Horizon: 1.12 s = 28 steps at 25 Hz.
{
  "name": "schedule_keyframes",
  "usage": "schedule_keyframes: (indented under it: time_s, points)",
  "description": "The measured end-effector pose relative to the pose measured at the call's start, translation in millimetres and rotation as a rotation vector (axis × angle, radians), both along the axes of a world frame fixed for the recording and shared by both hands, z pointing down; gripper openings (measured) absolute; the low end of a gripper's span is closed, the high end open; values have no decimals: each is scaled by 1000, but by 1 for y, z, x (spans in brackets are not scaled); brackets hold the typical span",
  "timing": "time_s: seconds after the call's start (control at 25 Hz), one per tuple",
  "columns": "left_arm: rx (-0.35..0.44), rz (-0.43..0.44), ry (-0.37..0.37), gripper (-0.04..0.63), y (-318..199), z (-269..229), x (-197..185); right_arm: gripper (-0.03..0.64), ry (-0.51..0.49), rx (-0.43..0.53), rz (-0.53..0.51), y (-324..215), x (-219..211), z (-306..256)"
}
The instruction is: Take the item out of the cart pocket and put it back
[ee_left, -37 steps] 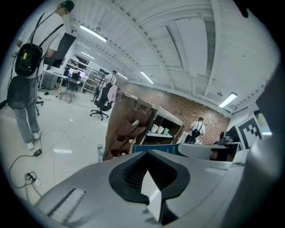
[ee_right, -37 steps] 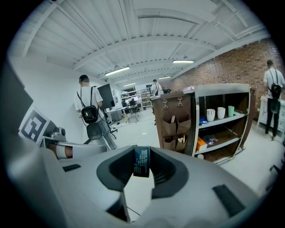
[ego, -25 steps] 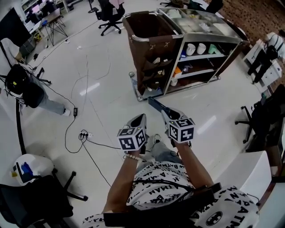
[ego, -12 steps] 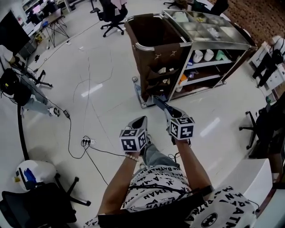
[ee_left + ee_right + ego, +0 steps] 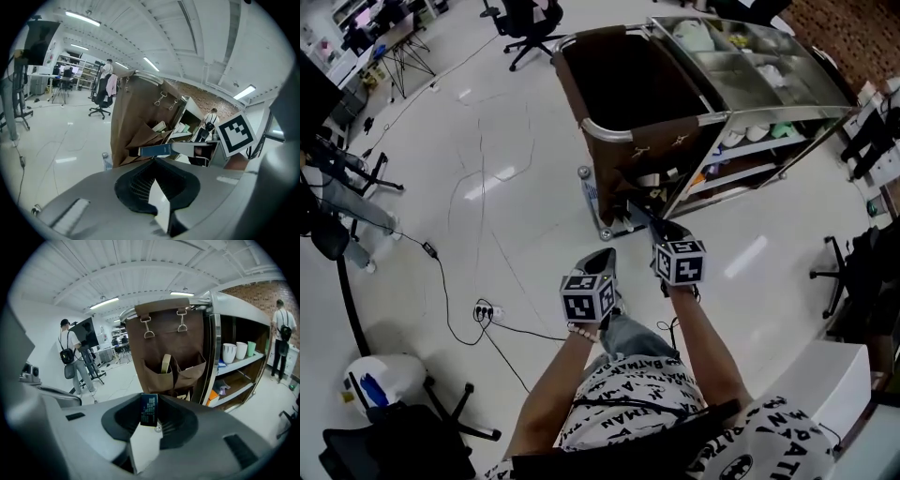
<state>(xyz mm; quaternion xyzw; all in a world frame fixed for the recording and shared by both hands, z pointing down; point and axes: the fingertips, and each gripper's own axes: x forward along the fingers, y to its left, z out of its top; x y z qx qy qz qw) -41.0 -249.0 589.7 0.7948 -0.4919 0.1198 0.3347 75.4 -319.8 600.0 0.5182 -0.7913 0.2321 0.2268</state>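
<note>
Box [image 5: 149,409] lengthwise toward cart [image 5: 165,341] (perhaps level)

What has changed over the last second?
The person has stepped closer to the cart, bringing both claws nearer its pockets. The right claw has carried the blue box forward with it. Unchanged: the right claw is still shut on the box, the left claw is still shut and empty, and nothing has gone into a pocket.

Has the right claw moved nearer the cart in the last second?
Yes. The right claw, holding a blue box, has come closer to the cart: the strip of floor between them has closed.
</note>
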Motion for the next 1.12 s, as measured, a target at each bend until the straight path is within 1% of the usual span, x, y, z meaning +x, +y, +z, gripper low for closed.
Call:
schedule_keyframes:
  time_s: [0.16,0.32,0.4,0.6,0.8,0.96,1.12]
  points:
    - [-32,8,-9,3,-23,12,3,100,-16,-41,16,-34,-2,22]
    - [-66,10,-18,3,-38,27,5,100,-12,-86,15,-55,-5,50]
    - [-77,8,-22,3,-46,37,5,100,10,-111,1,-63,-9,67]
    - [-105,-9,-25,3,-69,69,6,100,103,-162,-34,-81,-18,118]
    - [-128,-28,-11,3,-86,91,3,100,142,-207,-40,-95,-23,157]
    - [-133,-40,-6,3,-95,99,-2,100,133,-192,-55,-113,-40,168]
    - [-139,-56,4,3,-92,100,-7,101,163,-183,-62,-123,-42,174]
